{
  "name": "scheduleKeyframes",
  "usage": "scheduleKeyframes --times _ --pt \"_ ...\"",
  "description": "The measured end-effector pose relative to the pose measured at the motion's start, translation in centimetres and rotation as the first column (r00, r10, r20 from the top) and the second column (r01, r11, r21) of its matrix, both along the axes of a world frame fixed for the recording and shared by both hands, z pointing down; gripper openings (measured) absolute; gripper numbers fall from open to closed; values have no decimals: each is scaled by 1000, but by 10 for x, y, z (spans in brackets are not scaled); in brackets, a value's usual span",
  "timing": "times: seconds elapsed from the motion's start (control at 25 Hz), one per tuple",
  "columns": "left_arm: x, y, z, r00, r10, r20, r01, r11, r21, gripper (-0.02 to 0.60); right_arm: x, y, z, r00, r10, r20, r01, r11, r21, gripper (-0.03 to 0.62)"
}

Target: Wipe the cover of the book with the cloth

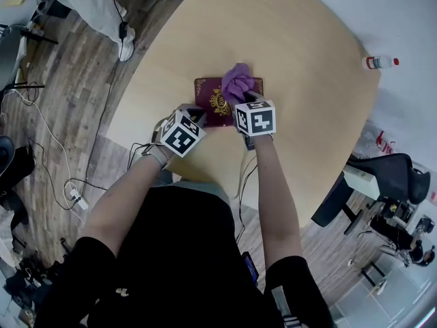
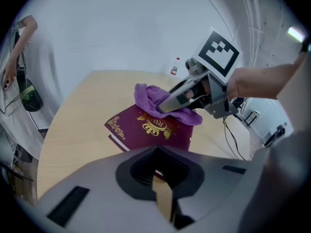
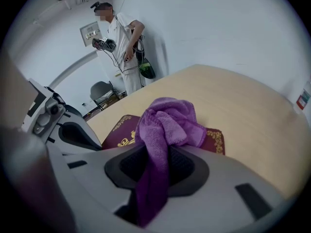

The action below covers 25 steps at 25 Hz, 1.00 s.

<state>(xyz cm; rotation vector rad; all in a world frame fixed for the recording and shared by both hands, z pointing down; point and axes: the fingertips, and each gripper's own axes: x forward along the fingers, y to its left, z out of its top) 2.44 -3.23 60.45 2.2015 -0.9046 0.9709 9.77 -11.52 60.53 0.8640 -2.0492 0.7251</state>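
A maroon book [image 1: 213, 101] with gold ornament lies flat on the round wooden table [image 1: 307, 60]. A crumpled purple cloth [image 1: 237, 80] rests on its far right part. My right gripper [image 1: 247, 98] is shut on the cloth [image 3: 167, 125], and a strip of it hangs down between the jaws [image 3: 153, 178]. My left gripper [image 1: 196, 115] is at the book's near left corner. Its jaws are shut to a thin slit [image 2: 164, 181] with the book's [image 2: 146, 130] corner just ahead. The left gripper view also shows the right gripper [image 2: 165, 107] on the cloth [image 2: 148, 97].
A small bottle with a red cap [image 1: 379, 62] lies near the table's far right edge. A person in white [image 3: 119, 42] stands beyond the table by the wall. A dark office chair [image 1: 382, 176] is at the right, and cables [image 1: 48, 135] trail over the floor on the left.
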Motion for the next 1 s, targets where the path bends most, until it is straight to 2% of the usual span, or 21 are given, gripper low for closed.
scheduleKeyframes --times 0.68,1.0 --pt "1 1 -1 1000 7 -8 -7 1000 6 20 13 73 -1 996 69 56 -69 998 -2 121" --pt "1 -1 -1 1000 7 -10 -7 1000 10 20 -9 97 1 996 56 67 -57 998 6 121"
